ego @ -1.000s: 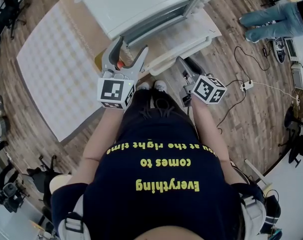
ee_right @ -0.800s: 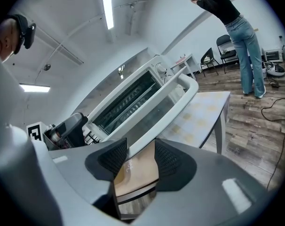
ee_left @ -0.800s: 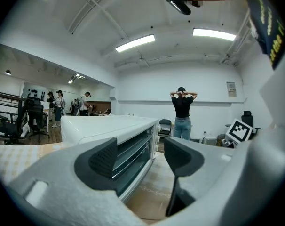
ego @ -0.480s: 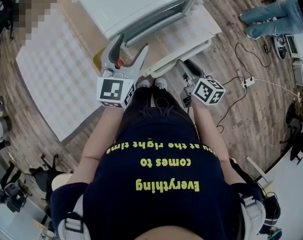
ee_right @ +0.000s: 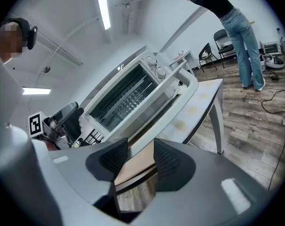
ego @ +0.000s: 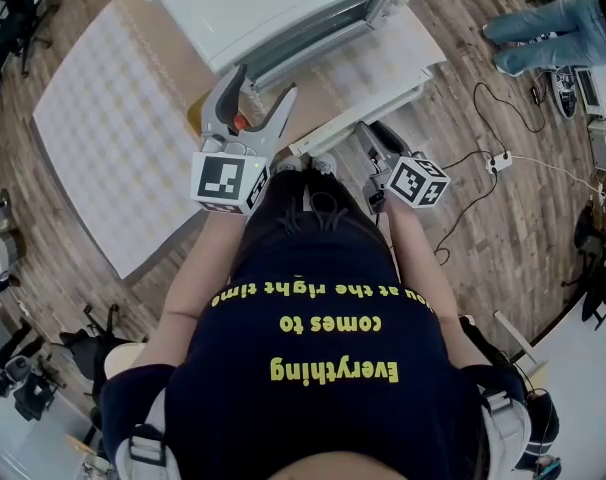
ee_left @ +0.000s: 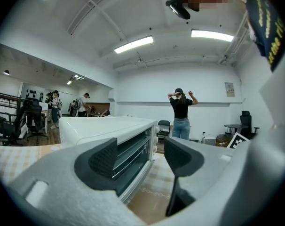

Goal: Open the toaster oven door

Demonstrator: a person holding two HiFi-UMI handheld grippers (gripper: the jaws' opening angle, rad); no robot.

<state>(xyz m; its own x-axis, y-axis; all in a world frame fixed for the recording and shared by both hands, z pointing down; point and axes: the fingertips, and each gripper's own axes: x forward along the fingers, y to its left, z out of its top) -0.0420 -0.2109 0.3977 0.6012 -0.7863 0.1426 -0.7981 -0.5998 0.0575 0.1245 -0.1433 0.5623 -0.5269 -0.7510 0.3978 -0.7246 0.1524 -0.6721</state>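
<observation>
Seen from above, a white toaster oven (ego: 273,8) sits on a table (ego: 103,128) covered in a pale checked cloth, with its glass front facing the person who holds the two grippers. Its door looks closed, with the glass lying flush with the front. The left gripper (ego: 261,88) hovers over the table just in front of the oven's front, toward the oven's left half, and does not touch it. In the left gripper view its jaws stand wide apart with nothing between them. The oven (ee_left: 109,135) shows through the gap between the dark ribbed pads (ee_left: 102,157). The right gripper (ego: 371,138) sits farther from the oven, off the near edge of the table and to the right of the oven's front. In the right gripper view its jaws (ee_right: 140,157) stand at a narrow gap, and its pads (ee_right: 168,161) press on nothing. The table's edge shows beyond the gap, and past it the oven (ee_right: 128,98) with its round knobs (ee_right: 157,72) beside the glass. A second person in jeans (ee_right: 232,27) stands on the wooden floor beyond the oven's right side, well apart from it. A power strip (ego: 495,168) with a cable lies on the floor to the right of the oven and table.
</observation>
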